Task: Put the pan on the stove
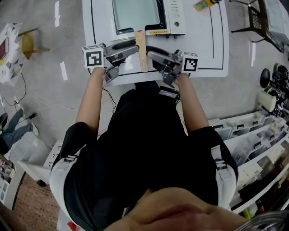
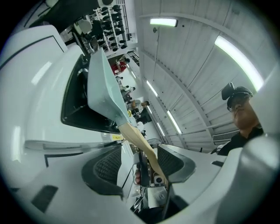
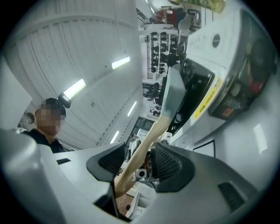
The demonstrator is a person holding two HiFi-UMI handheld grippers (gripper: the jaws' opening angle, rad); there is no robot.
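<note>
The pan, square and pale grey with a flat, light wooden handle, lies over the white stove at the top centre of our head view. Its long axis runs top to bottom, with the handle pointing down the frame. Our left gripper and right gripper flank the handle, their ribbed black pads spread and not pinching it.

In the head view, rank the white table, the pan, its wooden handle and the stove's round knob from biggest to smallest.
1. white table
2. pan
3. wooden handle
4. round knob
</note>
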